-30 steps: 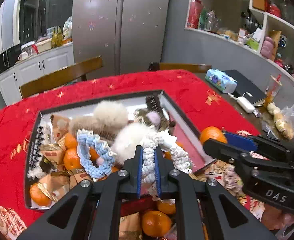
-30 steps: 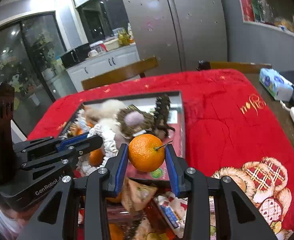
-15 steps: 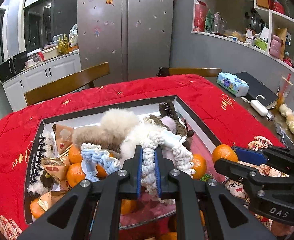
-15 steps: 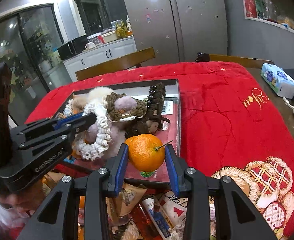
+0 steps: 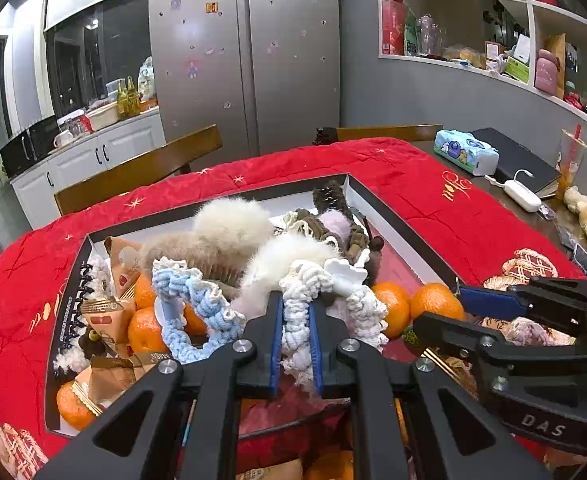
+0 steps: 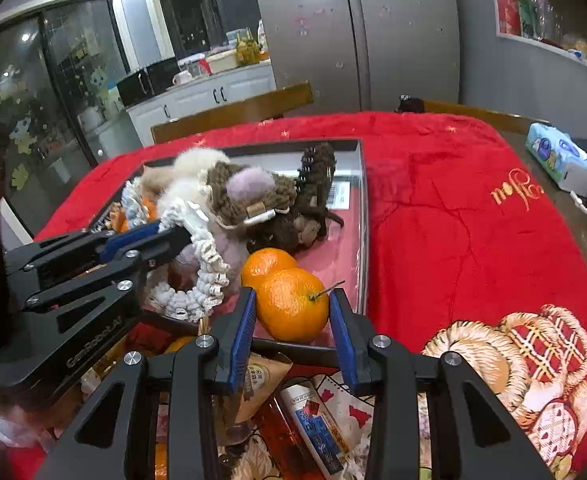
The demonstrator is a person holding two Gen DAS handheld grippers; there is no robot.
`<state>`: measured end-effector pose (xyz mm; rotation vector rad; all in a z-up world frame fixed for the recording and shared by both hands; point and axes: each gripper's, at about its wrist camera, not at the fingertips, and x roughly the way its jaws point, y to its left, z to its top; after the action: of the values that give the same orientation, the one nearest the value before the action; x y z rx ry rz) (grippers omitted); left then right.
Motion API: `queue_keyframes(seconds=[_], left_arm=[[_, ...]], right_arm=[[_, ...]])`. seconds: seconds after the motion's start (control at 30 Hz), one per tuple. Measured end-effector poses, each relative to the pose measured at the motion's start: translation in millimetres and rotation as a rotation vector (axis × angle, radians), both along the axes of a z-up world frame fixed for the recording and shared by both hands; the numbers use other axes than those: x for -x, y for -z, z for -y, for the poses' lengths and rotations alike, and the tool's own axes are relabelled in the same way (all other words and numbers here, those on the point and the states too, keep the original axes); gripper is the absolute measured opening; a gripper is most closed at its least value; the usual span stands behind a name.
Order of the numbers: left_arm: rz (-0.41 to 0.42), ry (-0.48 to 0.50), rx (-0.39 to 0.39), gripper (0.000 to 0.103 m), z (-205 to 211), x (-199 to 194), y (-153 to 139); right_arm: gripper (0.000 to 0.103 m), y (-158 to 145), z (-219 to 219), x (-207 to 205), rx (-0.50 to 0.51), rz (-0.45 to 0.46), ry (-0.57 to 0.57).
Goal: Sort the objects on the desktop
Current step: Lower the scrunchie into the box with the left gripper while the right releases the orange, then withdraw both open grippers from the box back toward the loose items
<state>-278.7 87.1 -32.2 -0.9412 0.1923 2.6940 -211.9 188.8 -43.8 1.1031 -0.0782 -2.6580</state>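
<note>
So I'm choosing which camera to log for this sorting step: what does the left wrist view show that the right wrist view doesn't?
Only the left wrist view: the light blue scrunchie, the oranges and snack packets crowding the tray's left end, and a drink cup on the bare table.

Only the right wrist view: the packets below the tray's near edge, and the right gripper clamping its orange by the sides.

Both: the black-rimmed tray, the left gripper shut on the white scrunchie, the tissue pack.
</note>
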Motion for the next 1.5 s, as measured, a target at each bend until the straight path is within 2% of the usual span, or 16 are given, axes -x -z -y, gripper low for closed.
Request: queue_keyframes(seconds=[0.17,0.47,0.53,0.6,0.63,0.7,0.73,0.77,0.8,0.83,0.87,0.9,1.07,1.37,1.5], left_arm=[[0.003,0.000,-0.012,0.012,-0.1,0.4,1.4],[-0.005,-0.003,-0.027,0.012,-0.8,1.8,2.2],[-0.001,-0.010,-0.036,0.016,0.5,2.8,1.5],[0.003,-0.025,-0.048,0.019,2.9,2.3,0.4],[0.006,-0.028,-0.048,0.021,3.1,2.5,-0.1],[0.012,-0.032,-0.044,0.039,3.4,2.2,-1.8],[0.014,-0.031,-0.049,0.043,4.8,2.1,-2.8],[0.017,-0.029,-0.058,0.052,6.7,2.0,-4.7],[0.022,-0.027,-0.071,0.064,9.1,1.4,-7.1],[0.028,-0.024,-0.082,0.070,11.2,0.7,-9.4],[0.032,-0.022,-0.090,0.082,13.3,0.1,-12.2],[0.030,-0.022,-0.093,0.087,15.4,-1.5,-14.1],[-0.032,-0.048,-0.079,0.089,18.8,-8.1,-25.0],[0.007,-0.080,-0.106,0.093,25.8,-2.5,-27.0],[0.009,-0.105,-0.090,0.093,27.9,3.8,-24.9]], right_arm=[[0.035,-0.4,-3.6,-0.7,0.010,-0.001,0.004],[0.039,1.2,5.6,-5.3,-0.035,-0.030,-0.019],[0.040,1.5,6.9,-6.4,-0.035,-0.034,-0.026],[0.053,1.2,7.7,-7.0,-0.041,-0.045,-0.034],[0.055,1.0,8.0,-7.2,-0.040,-0.047,-0.041],[0.059,-0.2,7.3,-8.2,-0.035,-0.047,-0.049],[0.060,-1.4,6.6,-9.3,-0.031,-0.050,-0.053],[0.066,-2.8,5.6,-10.6,-0.021,-0.056,-0.060],[0.075,-5.3,4.3,-12.5,-0.003,-0.067,-0.070],[0.087,-7.4,3.6,-14.2,0.004,-0.075,-0.072],[0.094,-9.1,2.7,-16.0,0.005,-0.082,-0.064],[0.103,-11.2,1.5,-17.7,0.011,-0.091,-0.061],[0.103,-19.2,-3.3,-22.6,0.046,-0.114,-0.067],[0.103,-23.3,-5.7,-25.2,0.059,-0.118,-0.049],[0.103,-26.7,-11.7,-25.2,0.083,-0.124,-0.038]])
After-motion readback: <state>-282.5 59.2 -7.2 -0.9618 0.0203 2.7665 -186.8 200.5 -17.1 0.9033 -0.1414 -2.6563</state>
